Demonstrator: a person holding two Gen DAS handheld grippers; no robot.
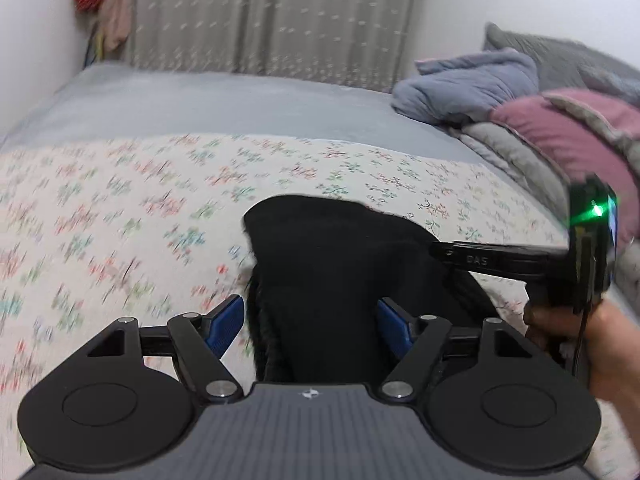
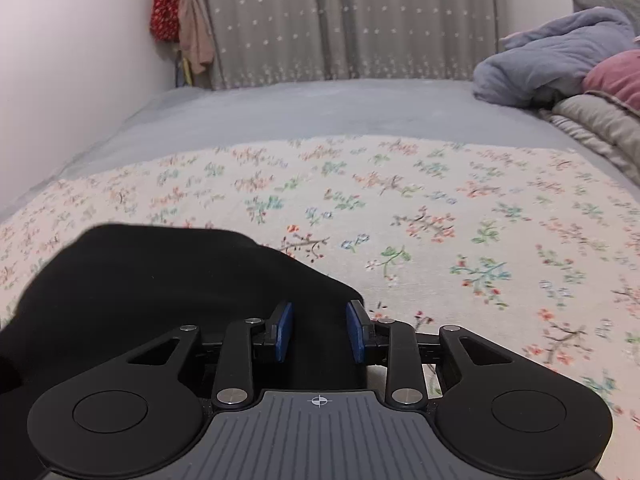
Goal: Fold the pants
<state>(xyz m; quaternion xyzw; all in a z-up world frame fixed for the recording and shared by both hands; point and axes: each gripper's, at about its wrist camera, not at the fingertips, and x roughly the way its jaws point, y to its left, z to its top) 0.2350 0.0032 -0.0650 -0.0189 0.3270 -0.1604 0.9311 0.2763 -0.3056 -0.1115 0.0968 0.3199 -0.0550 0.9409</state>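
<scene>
The pants (image 1: 344, 280) lie on the floral sheet (image 1: 120, 208), which covers the near part of the bed (image 1: 200, 100). Seen from the left wrist, a heap of bedding (image 1: 520, 112) sits at two o'clock from the pants, the curtain (image 1: 280, 16) behind the bed at twelve, and hanging clothes (image 1: 104, 4) at eleven, beside the curtain.

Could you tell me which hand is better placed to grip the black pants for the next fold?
Probably the right. The right tongs sit narrowly open with the black pants edge between their pads. The left tongs gape wide over the cloth, needing far more closing.
</scene>
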